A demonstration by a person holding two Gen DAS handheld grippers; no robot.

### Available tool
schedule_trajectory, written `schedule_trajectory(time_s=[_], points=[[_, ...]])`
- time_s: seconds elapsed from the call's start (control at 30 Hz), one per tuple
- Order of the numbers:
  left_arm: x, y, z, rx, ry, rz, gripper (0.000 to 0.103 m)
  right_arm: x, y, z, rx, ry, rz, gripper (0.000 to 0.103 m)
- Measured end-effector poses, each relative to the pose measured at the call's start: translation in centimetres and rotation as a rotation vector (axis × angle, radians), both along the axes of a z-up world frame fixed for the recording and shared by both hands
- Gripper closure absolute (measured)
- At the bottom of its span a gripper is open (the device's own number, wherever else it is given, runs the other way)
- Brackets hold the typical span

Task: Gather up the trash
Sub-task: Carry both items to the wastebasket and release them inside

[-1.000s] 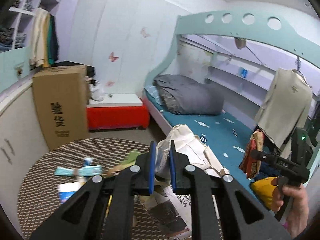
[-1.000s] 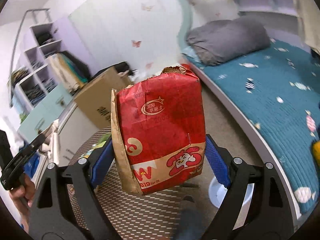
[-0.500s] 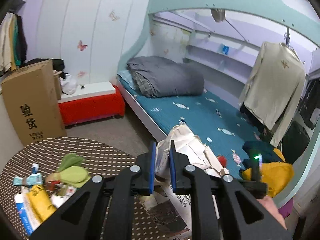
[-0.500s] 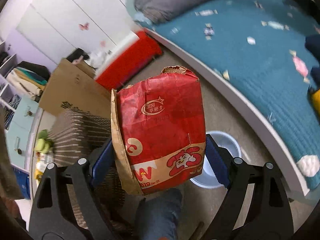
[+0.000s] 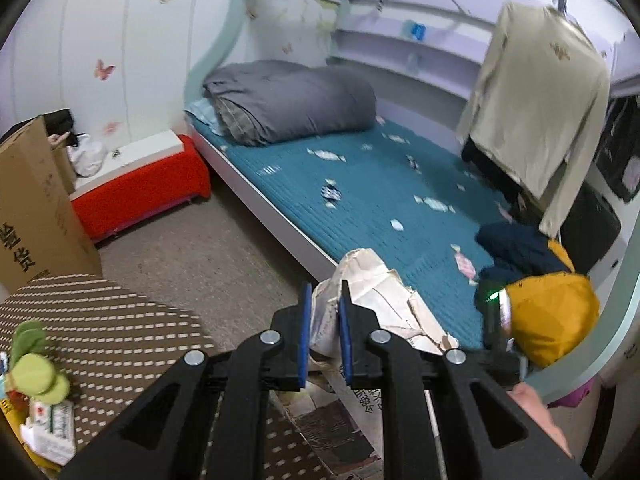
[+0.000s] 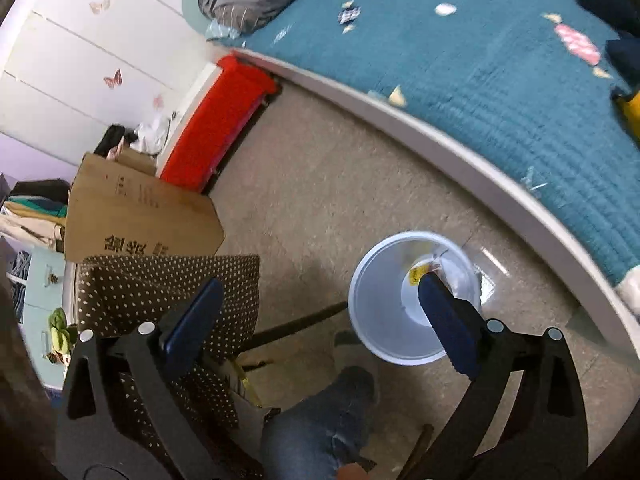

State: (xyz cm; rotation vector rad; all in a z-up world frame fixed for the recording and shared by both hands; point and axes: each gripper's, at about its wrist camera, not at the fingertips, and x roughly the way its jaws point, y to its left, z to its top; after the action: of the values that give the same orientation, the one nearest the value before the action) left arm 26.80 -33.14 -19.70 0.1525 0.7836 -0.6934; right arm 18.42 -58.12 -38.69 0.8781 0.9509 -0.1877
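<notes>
Between blue pads (image 5: 305, 332), crumpled paper (image 5: 384, 296)

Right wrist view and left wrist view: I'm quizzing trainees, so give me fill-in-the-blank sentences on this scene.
1. The right gripper holds ____.
2. The round white plastic bin stands on the ____.
3. The left gripper is shut on crumpled white ____.
4. The mattress cover is ____.

Missing: nothing; floor; paper; teal
</notes>
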Motion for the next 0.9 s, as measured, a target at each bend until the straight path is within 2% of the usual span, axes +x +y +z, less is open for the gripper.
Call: schedule_trajectory(time_s=[0.27,0.37,0.4,0.43,0.47,0.57,0.7,0.9], points=[[1.1,-4.6,-4.2,0.1,0.055,-0.05,0.089,-3.7,-2.2,3.6,-0.035,-0.074,-0.064,0.006],[1.7,-6.3,-5.3,0.137,0.079,-0.079,0.079,-4.5,-2.2,4.7,-0.048,-0.096,-0.072,0.006],[2.0,-6.8,-5.7,0.162,0.092,-0.087,0.056,-4.7,-2.2,5.0,-0.051,-0.102,-0.074,0.006],[2.2,-7.4,-6.3,0.197,0.092,-0.082,0.027,-4.9,-2.1,5.3,-0.054,-0.107,-0.076,0.006],[2.2,-7.4,-6.5,0.212,0.082,-0.076,0.017,-5.0,-2.1,5.5,-0.055,-0.112,-0.077,0.006],[2.2,-7.4,-6.9,0.234,0.09,-0.079,0.014,-5.4,-1.8,5.9,-0.062,-0.116,-0.077,0.006],[1.8,-6.0,-6.0,0.214,0.08,-0.048,0.014,-5.6,-0.9,6.1,-0.072,-0.114,-0.064,0.006],[0.1,-3.3,-3.6,0.179,0.013,-0.006,0.011,-5.5,1.0,7.0,-0.101,-0.112,-0.055,0.006]])
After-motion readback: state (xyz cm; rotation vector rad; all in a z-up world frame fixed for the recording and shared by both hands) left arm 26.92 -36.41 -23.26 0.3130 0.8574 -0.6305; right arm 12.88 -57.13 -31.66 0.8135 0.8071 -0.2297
